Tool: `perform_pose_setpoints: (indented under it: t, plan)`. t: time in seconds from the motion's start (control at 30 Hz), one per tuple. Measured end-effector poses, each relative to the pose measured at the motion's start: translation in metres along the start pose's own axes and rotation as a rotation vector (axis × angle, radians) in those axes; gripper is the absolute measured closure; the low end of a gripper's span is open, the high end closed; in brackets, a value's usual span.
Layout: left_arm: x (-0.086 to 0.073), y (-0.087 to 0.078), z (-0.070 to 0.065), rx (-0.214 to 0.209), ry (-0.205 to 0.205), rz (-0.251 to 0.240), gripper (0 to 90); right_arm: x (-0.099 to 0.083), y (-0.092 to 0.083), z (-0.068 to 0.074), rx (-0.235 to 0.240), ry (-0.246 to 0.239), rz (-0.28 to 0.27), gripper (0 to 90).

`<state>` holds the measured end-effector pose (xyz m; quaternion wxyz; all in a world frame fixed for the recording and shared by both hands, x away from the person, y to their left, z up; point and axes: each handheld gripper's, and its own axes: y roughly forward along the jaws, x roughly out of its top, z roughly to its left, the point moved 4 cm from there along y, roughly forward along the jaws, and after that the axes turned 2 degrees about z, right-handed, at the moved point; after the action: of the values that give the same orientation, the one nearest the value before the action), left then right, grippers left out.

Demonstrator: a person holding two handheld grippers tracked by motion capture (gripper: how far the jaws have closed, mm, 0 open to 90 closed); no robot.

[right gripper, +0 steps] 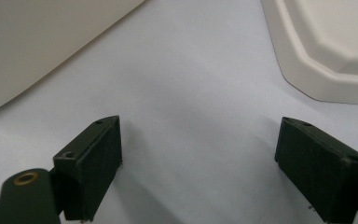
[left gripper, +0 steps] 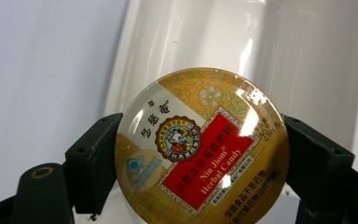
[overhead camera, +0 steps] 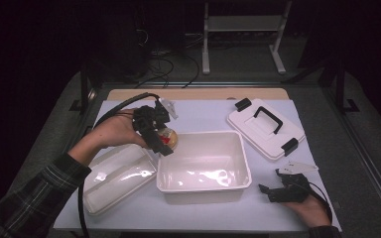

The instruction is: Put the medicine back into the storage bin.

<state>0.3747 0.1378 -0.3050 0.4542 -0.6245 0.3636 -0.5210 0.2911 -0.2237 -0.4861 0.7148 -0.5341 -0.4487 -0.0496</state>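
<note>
While gripped: round glossy tin [left gripper: 200, 149] — L claw [left gripper: 200, 154] | R claw [right gripper: 200, 163] wide, empty — matte mat [right gripper: 191, 84]

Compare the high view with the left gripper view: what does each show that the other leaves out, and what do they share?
High view alone: the lid with black handle, a second, shallower tub at the left, the right gripper resting open on the table, and the person's sleeve.
Left gripper view alone: the tin's printed label, reading "Nin Jiom Herbal Candy", with a red band.
Both: the left gripper clamped on the round candy tin at the white tub.
</note>
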Motion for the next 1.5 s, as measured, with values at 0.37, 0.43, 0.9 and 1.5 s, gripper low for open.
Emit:
perform_pose_setpoints:
  t: [0.37,0.43,0.9,1.5]
  plan:
    - [0.008,0.04,-0.012,-0.015,0.059,0.063,19.5,0.0,0.0,0.0,0.001,0.003,0.001,14.1]
    - [0.007,0.046,-0.013,-0.013,0.061,0.075,19.5,0.0,0.0,0.0,0.001,0.003,0.001,14.1]
    - [-0.001,0.072,-0.014,-0.007,0.08,0.128,19.5,0.0,0.0,0.0,0.002,0.004,0.0,14.1]
    - [-0.002,0.067,-0.014,-0.008,0.069,0.101,16.9,0.0,0.0,0.0,0.001,0.003,0.0,14.1]
